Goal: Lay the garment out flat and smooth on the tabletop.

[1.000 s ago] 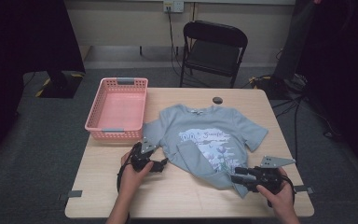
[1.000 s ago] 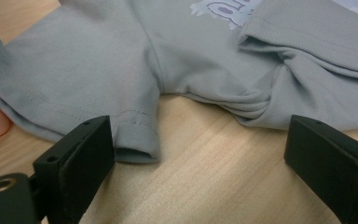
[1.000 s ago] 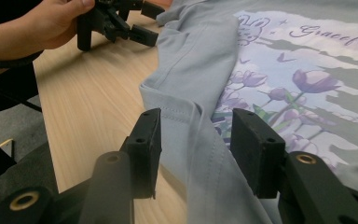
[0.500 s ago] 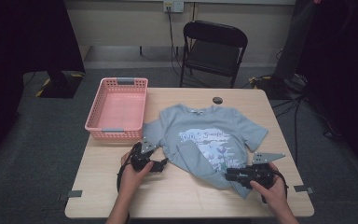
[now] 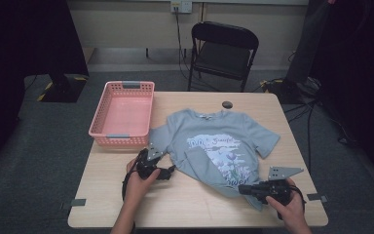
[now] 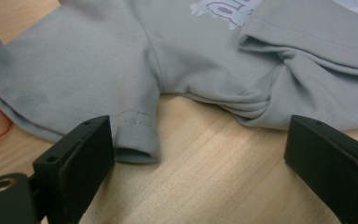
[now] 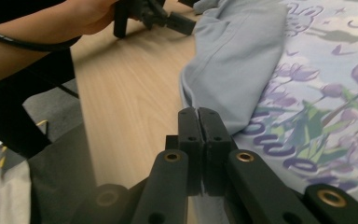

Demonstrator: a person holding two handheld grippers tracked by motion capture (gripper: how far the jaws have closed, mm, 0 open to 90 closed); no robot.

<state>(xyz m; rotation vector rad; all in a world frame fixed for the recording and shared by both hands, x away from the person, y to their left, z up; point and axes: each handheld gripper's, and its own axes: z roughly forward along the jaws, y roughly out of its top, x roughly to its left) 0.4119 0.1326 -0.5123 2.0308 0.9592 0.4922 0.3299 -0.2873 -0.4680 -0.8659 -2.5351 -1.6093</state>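
A grey T-shirt (image 5: 219,148) with a purple flower print lies flat on the wooden counter (image 5: 185,202), chest side up, with its lower left part folded up over the print. In the high view, a pink plastic basket (image 5: 123,113) sits at the counter's far left corner, its near right corner touching the shirt's left sleeve, and a small dark round object (image 5: 227,104) rests near the far edge just beyond the collar. A black folding chair (image 5: 223,51) stands behind the counter. The left tongs (image 5: 168,172) lie low on the counter beside the shirt's left sleeve, held in the person's left hand (image 5: 139,183). The right tongs (image 5: 243,188) sit at the shirt's bottom hem near the right front corner, held in the right hand (image 5: 285,204). In the left gripper view, the left tongs (image 6: 200,154) stand wide open just above the counter; the sleeve's hem (image 6: 137,140) lies just beside the left jaw, and bunched fabric sits between the two jaws farther ahead. In the right gripper view, the right tongs (image 7: 198,123) have just been closing, and their jaws now meet at the folded edge of the shirt (image 7: 242,70); whether cloth is caught between them cannot be told. The left hand and its tongs appear farther off at the top.
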